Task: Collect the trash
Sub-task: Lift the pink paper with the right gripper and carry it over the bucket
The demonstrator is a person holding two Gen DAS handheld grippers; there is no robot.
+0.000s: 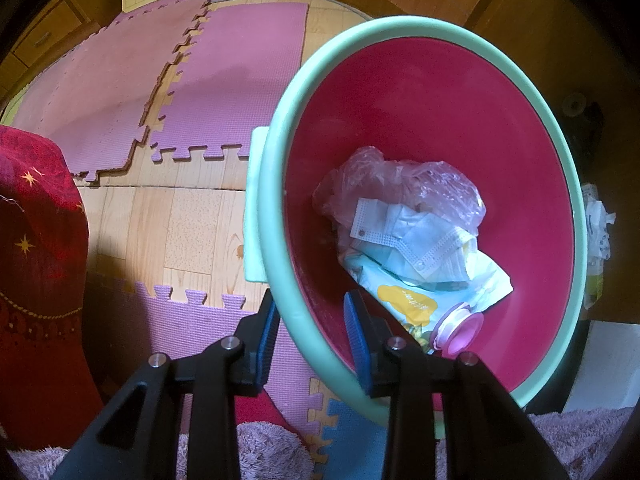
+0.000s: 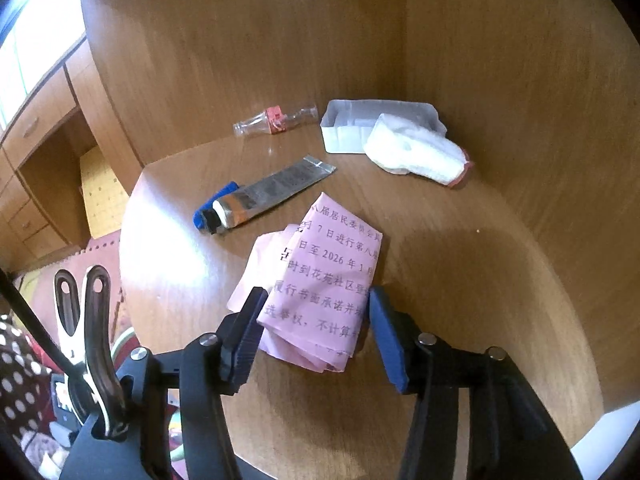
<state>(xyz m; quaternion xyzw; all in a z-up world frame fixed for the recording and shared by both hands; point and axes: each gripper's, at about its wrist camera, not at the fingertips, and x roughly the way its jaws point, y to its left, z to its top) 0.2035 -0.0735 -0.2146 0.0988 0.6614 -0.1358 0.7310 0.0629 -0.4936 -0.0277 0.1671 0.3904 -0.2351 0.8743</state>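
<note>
In the left wrist view a red basin with a mint-green rim point(image 1: 400, 24) hangs tilted over the floor. My left gripper point(image 1: 310, 338) is shut on the near part of that rim, one blue pad outside and one inside. In the basin lie a crumpled plastic bag point(image 1: 400, 176), a face mask point(image 1: 420, 236) and a wipes pack point(image 1: 404, 300) with a pink lid. In the right wrist view a folded pink printed paper point(image 2: 332, 264) lies on the round wooden table point(image 2: 480, 300). My right gripper point(image 2: 314, 328) is open, its pads on either side of the paper's near end.
Further back on the table lie a silver tube point(image 2: 276, 192) with a blue cap, an empty clear bottle point(image 2: 272, 120), a white plastic box point(image 2: 344, 136) and a white cloth bundle point(image 2: 416, 152). Purple foam mats point(image 1: 224, 80) cover the wooden floor. A red cloth point(image 1: 36, 260) hangs at the left.
</note>
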